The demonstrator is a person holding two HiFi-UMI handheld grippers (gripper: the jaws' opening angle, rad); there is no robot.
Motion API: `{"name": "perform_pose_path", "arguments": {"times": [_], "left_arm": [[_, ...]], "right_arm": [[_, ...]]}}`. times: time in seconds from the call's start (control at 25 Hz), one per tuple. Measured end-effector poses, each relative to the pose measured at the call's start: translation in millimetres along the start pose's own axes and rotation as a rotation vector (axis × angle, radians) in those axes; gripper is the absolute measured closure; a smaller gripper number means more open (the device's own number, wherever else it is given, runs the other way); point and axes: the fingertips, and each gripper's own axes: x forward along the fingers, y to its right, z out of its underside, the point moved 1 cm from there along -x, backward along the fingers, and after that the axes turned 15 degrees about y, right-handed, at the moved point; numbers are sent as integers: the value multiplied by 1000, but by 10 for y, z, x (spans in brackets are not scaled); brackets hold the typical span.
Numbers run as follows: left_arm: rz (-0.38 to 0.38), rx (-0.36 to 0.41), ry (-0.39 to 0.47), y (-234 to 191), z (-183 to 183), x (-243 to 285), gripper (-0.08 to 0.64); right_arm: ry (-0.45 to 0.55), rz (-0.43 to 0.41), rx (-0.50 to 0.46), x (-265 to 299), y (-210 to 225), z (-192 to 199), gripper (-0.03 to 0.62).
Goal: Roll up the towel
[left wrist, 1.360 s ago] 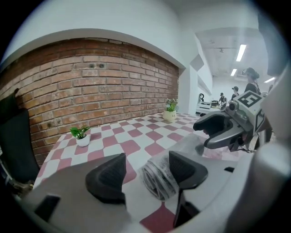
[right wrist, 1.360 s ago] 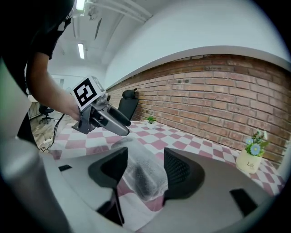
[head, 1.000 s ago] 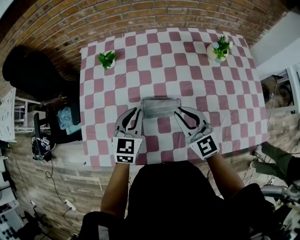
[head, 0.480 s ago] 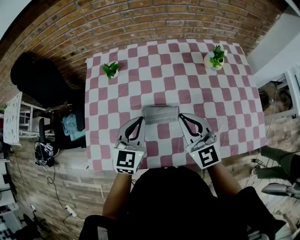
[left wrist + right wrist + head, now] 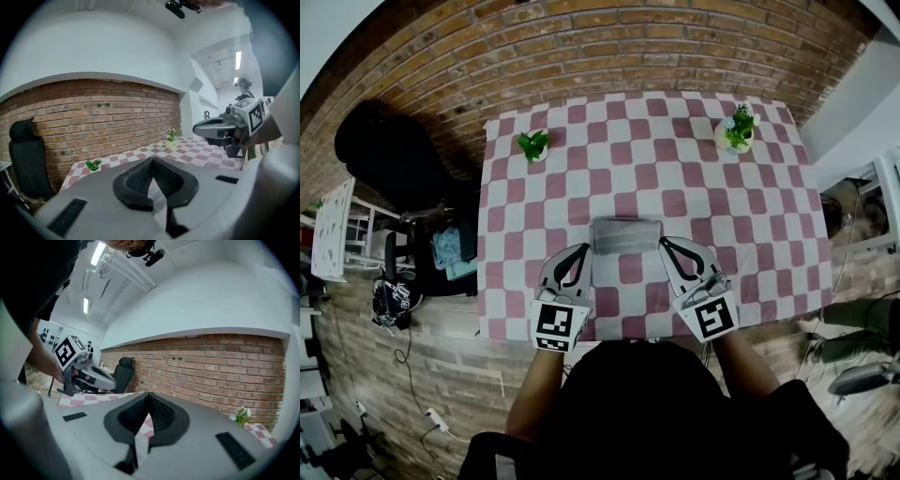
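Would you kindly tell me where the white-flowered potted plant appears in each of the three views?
Head view: the potted plant stands at the table's far right corner, upper right of the picture.
Left gripper view: the potted plant sits right of centre.
Right gripper view: the potted plant sits low near the right edge.
Shared landmark: the brick wall behind it.

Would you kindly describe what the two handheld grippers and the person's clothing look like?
Both the left gripper and right gripper have light grey curved bodies, black ribbed pads and a white cube bearing black square markers at the rear. The person wears a black top.
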Motion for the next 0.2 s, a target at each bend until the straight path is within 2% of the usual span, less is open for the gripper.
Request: {"name": "perform_pose_path", "arguments": {"times": [0.2], "left_arm": [[-13, -21, -33, -50, 121, -52, 561]], "right_arm": [[-37, -36, -46, 47, -62, 23, 594]]}}
